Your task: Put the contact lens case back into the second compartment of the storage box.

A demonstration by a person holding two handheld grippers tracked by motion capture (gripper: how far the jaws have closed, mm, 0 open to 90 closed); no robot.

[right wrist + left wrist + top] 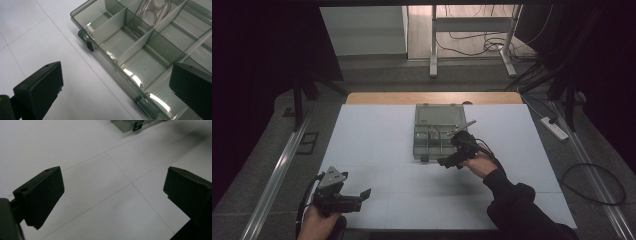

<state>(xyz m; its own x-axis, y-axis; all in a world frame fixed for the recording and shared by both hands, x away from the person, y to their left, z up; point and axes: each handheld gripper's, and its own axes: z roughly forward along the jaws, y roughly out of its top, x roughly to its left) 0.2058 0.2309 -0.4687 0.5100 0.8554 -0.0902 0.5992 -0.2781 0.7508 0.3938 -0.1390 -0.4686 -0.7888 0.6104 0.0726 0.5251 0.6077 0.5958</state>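
Observation:
A smoky clear compartment box point(426, 145) lies open at the middle of the white table point(377, 135), its lid point(438, 114) folded back. In the right gripper view its dividers and two front latches point(87, 43) show, and a clear looped object point(152, 10) rests in a far compartment. My right gripper point(451, 149) hovers at the box's front right corner, open, with the box's front edge between its jaws point(115, 75) and nothing gripped. My left gripper point(362, 196) is low at the table's near left, open point(112, 182) over bare table, far from the box corner point(127, 123).
A wooden table edge point(432, 97) shows behind the white surface. On the floor beyond are a white desk frame point(433, 50), loose cables point(482, 45) and a power strip point(554, 127) to the right. A dark sleeve point(517, 200) crosses the near right of the table.

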